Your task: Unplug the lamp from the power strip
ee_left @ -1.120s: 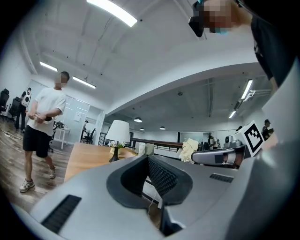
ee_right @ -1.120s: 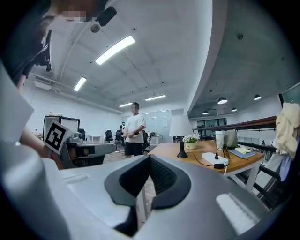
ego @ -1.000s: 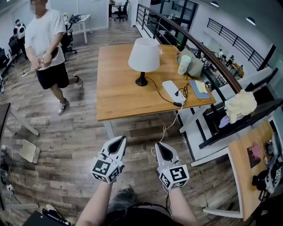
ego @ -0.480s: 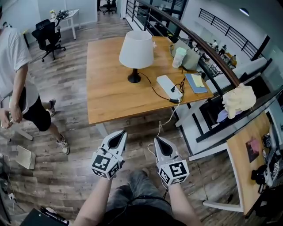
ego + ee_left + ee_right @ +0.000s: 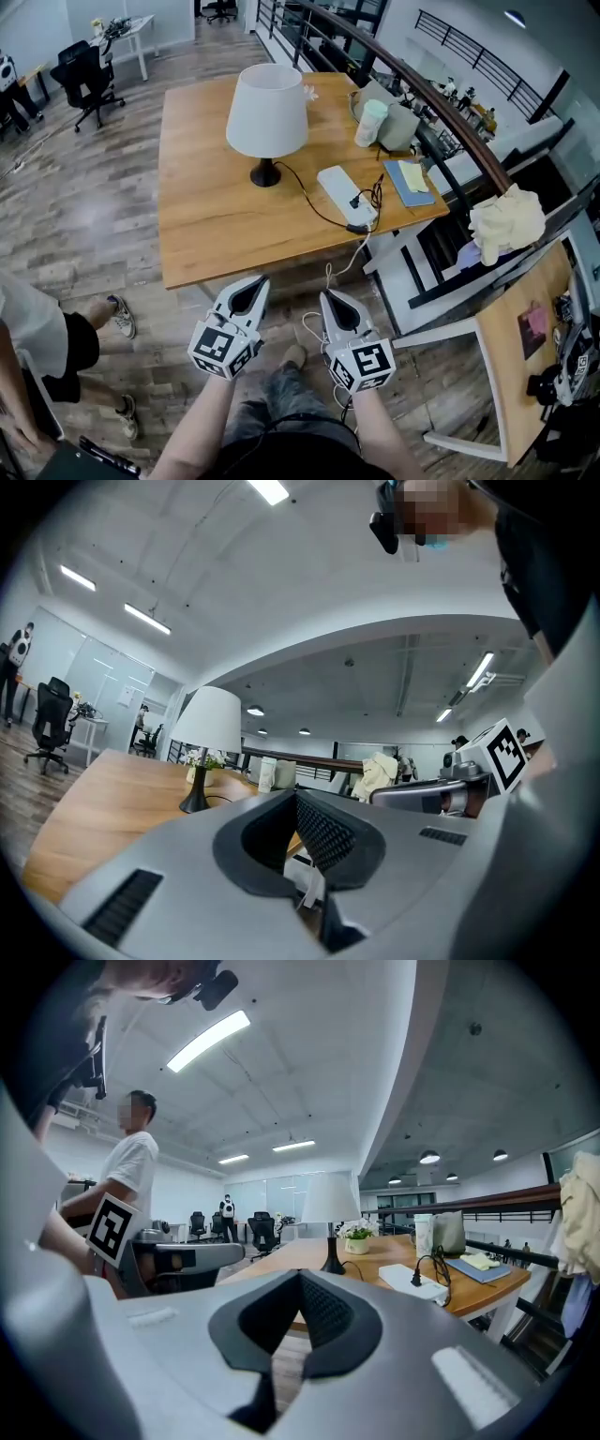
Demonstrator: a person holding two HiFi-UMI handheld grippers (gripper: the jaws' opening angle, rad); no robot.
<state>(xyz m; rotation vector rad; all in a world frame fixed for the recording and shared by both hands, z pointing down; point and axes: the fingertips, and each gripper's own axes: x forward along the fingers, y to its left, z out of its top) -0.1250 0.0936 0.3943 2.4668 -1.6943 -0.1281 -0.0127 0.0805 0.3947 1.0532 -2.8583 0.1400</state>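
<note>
A white-shaded lamp point(image 5: 267, 111) on a black base stands on the wooden table point(image 5: 216, 225). Its black cord runs to a white power strip point(image 5: 339, 192) near the table's right front edge, where a black plug point(image 5: 356, 200) sits in it. A white cable point(image 5: 343, 267) hangs off the table edge. My left gripper point(image 5: 251, 286) and right gripper point(image 5: 333, 300) are both shut and hold nothing, side by side over the floor, short of the table. The right gripper view shows the lamp point(image 5: 328, 1202), the strip point(image 5: 411, 1281) and the right gripper point(image 5: 300, 1277). The left gripper view shows the lamp point(image 5: 206, 726) beyond the left gripper point(image 5: 292, 795).
A pale tumbler point(image 5: 370, 122), a grey bag point(image 5: 401, 127) and a blue notebook point(image 5: 410, 183) lie at the table's far right. A railing point(image 5: 441, 122) runs behind it, with a cream cloth point(image 5: 506, 222). A person point(image 5: 37, 342) stands at the left. A second table point(image 5: 520, 361) is at the right.
The table, lamp and power strip have drawn closer and shifted left in the head view. The person at the left has slid toward the lower left. Both grippers stay shut, side by side.
</note>
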